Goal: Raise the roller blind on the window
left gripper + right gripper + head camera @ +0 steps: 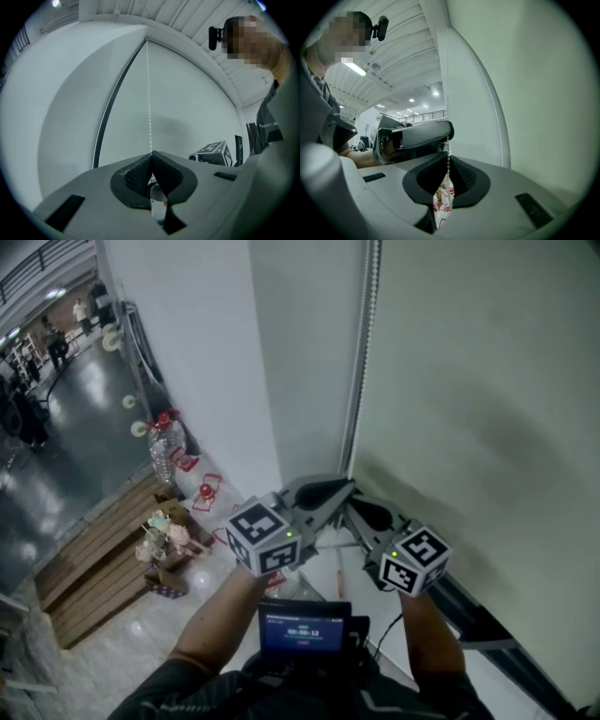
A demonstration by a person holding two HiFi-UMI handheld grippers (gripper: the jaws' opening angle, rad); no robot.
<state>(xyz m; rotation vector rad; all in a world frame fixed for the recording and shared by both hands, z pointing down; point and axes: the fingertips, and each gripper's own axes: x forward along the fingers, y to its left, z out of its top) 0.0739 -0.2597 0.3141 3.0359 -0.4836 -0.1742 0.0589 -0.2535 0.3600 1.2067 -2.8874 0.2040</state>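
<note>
**Roller blind and pull chain, both tongs clamped on the chain**

Main item: a pale greenish-white fabric roller blind (487, 381) is hanging over the window and filling the right of the scene. Its white bead chain (362, 343) is running down the blind's left edge, just beside the white wall (197, 352).

Left gripper (339, 491): its jaws are pressing together on the bead chain, which is rising straight up from the tips in the left gripper view (149, 103).

Right gripper (354, 509): its jaws are also closing on the chain, just below the left gripper. In the right gripper view a short run of chain (448, 157) is dropping from the left gripper's tips into the right gripper's dark pads.

Surroundings: a small dark screen with a blue display (305, 629) is sitting near, at the person's chest. To the left, on the floor, brown wooden pallets (89, 573) are lying, with a clear plastic bottle with a red cap (164, 442) standing farther off against the wall.
</note>
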